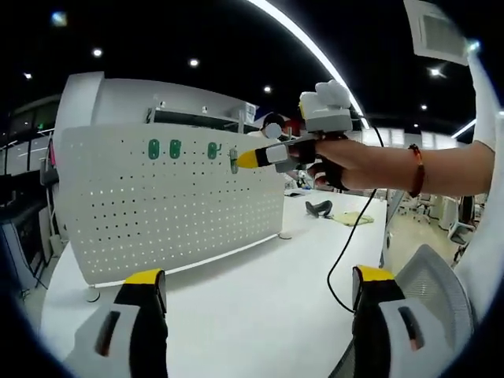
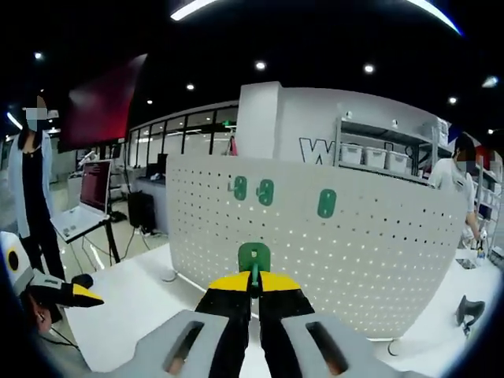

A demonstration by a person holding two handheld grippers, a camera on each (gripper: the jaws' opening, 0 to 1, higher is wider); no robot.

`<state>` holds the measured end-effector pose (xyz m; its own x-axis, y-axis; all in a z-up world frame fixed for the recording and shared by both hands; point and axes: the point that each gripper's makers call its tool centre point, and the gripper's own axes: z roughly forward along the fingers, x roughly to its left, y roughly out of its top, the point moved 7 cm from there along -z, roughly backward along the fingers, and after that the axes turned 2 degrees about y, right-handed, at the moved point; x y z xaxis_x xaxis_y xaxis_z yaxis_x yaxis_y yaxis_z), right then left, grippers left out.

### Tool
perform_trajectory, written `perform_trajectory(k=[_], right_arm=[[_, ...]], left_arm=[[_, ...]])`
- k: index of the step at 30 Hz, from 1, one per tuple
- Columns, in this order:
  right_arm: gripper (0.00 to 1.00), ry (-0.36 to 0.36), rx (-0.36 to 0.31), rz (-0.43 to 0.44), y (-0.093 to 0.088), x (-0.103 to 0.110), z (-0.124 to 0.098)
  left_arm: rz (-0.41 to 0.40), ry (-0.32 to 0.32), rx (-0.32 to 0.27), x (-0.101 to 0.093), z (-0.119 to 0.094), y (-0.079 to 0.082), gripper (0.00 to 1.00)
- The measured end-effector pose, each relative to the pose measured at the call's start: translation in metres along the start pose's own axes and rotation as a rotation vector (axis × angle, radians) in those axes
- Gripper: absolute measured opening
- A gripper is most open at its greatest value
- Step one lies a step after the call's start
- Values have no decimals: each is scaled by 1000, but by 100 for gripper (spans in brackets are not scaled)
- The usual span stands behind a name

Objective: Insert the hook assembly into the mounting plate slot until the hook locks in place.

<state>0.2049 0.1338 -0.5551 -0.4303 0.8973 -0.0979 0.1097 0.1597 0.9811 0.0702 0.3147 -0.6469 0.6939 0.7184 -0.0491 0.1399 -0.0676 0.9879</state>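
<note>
The white perforated mounting plate (image 1: 173, 201) (image 2: 331, 252) stands upright on the white table (image 1: 260, 315). Three green hooks (image 2: 266, 191) hang in a row near its top. In the right gripper view my right gripper (image 2: 253, 277) is shut on a fourth green hook (image 2: 254, 257), held in front of the plate. In the left gripper view a hand brings the right gripper (image 1: 250, 159) in from the right, the hook (image 1: 234, 161) at the plate's face; I cannot tell if it touches. My left gripper (image 1: 258, 287) stands open and holds nothing, well back from the plate.
A person (image 2: 31, 173) stands at the far left by a laptop on a stand (image 2: 87, 197). The left gripper (image 2: 79, 295) shows low at the left. A black cable (image 1: 346, 244) hangs from the right gripper. A grey chair back (image 1: 433, 291) is at the right.
</note>
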Motion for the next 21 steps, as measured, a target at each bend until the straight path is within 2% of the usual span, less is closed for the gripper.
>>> perform_trajectory(k=[5, 21], right_arm=[[1, -17, -20, 31, 6, -4, 6], [1, -58, -50, 42, 26, -14, 26]], left_arm=[[4, 10, 7, 3, -1, -1, 100], [10, 4, 0, 4, -3, 3, 100]])
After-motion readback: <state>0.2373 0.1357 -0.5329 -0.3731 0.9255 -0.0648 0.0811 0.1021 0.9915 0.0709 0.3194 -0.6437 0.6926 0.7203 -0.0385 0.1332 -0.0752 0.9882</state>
